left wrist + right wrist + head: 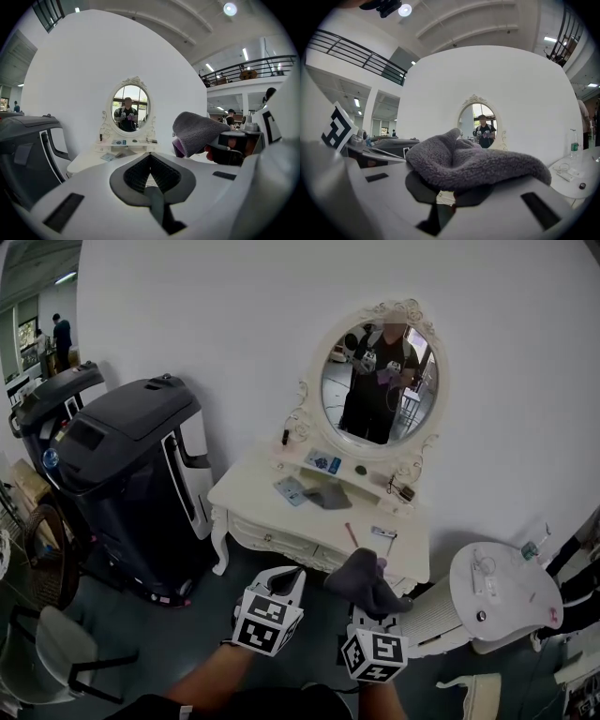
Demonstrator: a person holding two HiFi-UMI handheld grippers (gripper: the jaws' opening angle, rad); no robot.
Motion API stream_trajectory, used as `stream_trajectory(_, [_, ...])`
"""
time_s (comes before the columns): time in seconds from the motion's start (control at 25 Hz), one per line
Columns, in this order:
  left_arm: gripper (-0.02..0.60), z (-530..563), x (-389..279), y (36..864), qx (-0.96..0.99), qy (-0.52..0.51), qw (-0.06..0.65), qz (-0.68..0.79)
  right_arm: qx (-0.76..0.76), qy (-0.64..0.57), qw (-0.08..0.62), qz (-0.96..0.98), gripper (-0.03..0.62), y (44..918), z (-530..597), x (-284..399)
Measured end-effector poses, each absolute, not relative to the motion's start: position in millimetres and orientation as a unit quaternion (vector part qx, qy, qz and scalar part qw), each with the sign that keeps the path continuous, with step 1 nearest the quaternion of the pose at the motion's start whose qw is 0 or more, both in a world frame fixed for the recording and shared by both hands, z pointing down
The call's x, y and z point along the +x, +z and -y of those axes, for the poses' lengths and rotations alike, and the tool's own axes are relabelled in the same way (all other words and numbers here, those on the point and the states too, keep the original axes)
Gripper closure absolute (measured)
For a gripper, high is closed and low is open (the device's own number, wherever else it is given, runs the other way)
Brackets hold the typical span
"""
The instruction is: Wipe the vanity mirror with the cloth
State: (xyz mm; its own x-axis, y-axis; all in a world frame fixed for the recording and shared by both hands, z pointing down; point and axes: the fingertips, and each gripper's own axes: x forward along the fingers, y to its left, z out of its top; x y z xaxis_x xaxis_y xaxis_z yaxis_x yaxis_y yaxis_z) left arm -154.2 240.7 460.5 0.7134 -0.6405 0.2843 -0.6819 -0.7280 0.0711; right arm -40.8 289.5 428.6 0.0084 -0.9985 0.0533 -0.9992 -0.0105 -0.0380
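The oval vanity mirror in its ornate white frame stands on the white vanity table against the wall, well ahead of both grippers. It shows small in the left gripper view and the right gripper view. A grey fluffy cloth is bunched over the jaws of my right gripper, which is shut on it; the cloth hides the jaw tips. My left gripper hangs beside it, jaw tips together with nothing between them. The cloth shows to its right.
A second grey cloth and small items lie on the vanity. A large black machine stands to the left, with a chair near it. A round white side table stands to the right. People are far off at the left.
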Motion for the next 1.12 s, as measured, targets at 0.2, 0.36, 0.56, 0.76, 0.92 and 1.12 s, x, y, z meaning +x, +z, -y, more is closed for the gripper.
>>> stream_trajectory(0.2, [0.575, -218.8, -156.1, 473.1, 0.918, 0.132, 0.099, 0.36, 0.71, 0.037, 0.015, 0.703, 0.566, 434.8, -261.7, -35.6])
stream_trajectory(0.36, [0.575, -193.6, -150.2, 481.9, 0.914, 0.14, 0.104, 0.366, 0.703, 0.047, 0.009, 0.71, 0.566, 444.5, -233.0, -28.3])
stream_trajectory(0.56, [0.575, -147.6, -132.4, 477.1, 0.906, 0.142, 0.096, 0.387, 0.693, 0.052, 0.0, 0.719, 0.566, 447.6, -182.4, -3.0])
stream_trajectory(0.76, [0.575, -96.2, -101.3, 457.6, 0.901, 0.129, 0.093, 0.403, 0.682, 0.039, -0.016, 0.73, 0.566, 426.7, -128.5, 33.8])
stream_trajectory(0.92, [0.575, -65.6, -65.2, 450.2, 0.899, 0.136, 0.083, 0.408, 0.673, 0.04, -0.02, 0.738, 0.566, 420.7, -91.2, 64.1])
stream_trajectory(1.12, [0.575, -31.0, -26.9, 452.4, 0.895, 0.155, 0.077, 0.412, 0.67, 0.05, -0.038, 0.74, 0.566, 423.4, -59.7, 102.5])
